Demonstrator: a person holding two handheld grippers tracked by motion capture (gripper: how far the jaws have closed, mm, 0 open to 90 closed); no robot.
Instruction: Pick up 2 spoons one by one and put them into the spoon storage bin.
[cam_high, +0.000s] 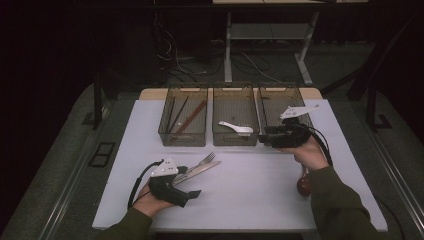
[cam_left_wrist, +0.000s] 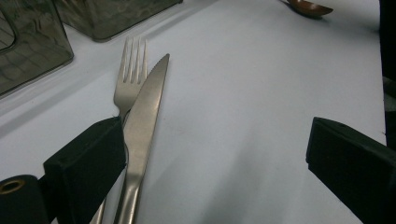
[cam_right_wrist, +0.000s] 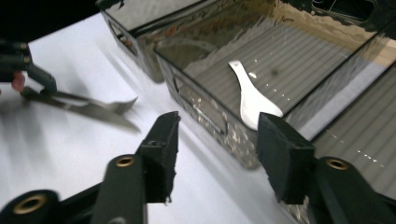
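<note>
A steel fork and knife lie side by side on the white table, tips toward the bins. My left gripper is open at their handles: one jaw sits over the fork handle, and the knife lies just inside it. From above, that left gripper rests low at the front left. My right gripper hovers open with nothing between its jaws at the front of the middle bin. In its own view the right gripper points at that bin, where a white spoon lies.
Three clear bins stand in a row at the back. Dark chopsticks lie in the left bin; the right bin sits behind my right hand. A reddish-brown spoon lies on the table by the right forearm.
</note>
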